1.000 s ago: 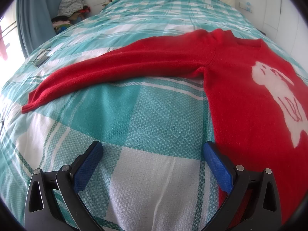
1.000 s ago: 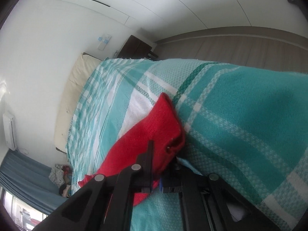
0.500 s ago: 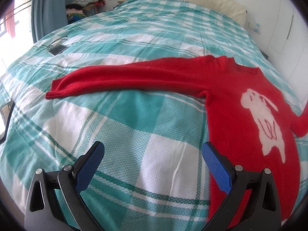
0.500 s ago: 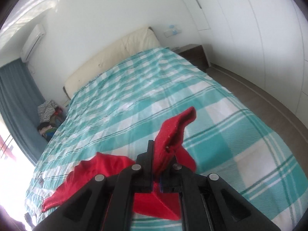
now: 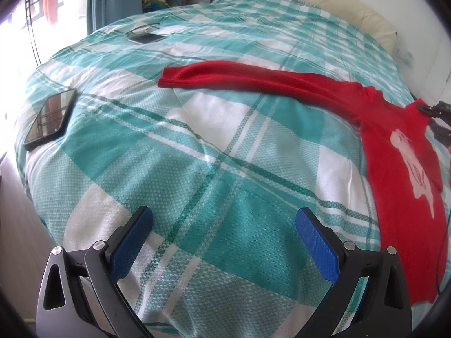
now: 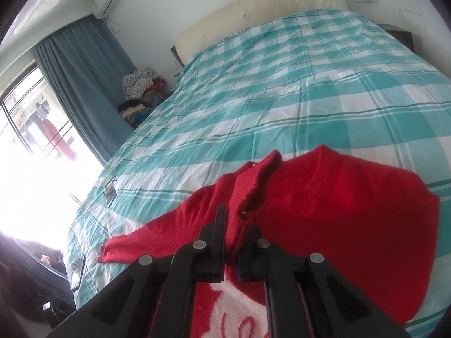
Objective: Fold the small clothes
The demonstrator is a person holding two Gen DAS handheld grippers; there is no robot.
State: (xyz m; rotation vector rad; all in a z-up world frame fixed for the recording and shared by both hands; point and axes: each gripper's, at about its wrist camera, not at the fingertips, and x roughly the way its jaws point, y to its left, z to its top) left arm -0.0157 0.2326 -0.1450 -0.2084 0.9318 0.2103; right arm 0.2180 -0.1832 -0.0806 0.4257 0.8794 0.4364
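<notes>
A small red sweater [image 5: 394,146] with a white animal print lies on the teal plaid bed [image 5: 214,152]. Its one sleeve [image 5: 242,80] stretches flat to the left. My left gripper [image 5: 222,236] is open and empty, hovering over bare bedspread left of the sweater's body. My right gripper [image 6: 235,225] is shut on the sweater's other sleeve cuff [image 6: 253,186] and holds it over the sweater body [image 6: 352,214]. The right gripper also shows at the right edge of the left wrist view [image 5: 435,112].
A phone [image 5: 50,118] lies near the bed's left edge. Glasses and another flat device [image 5: 143,35] lie farther back. A pile of clothes [image 6: 138,95] sits by the blue curtain [image 6: 84,84]. A cream headboard [image 6: 253,8] is at the far end.
My right gripper has carried the cuff across and over the sweater's body. My left gripper has pulled back and to the left, away from the sweater, still open.
</notes>
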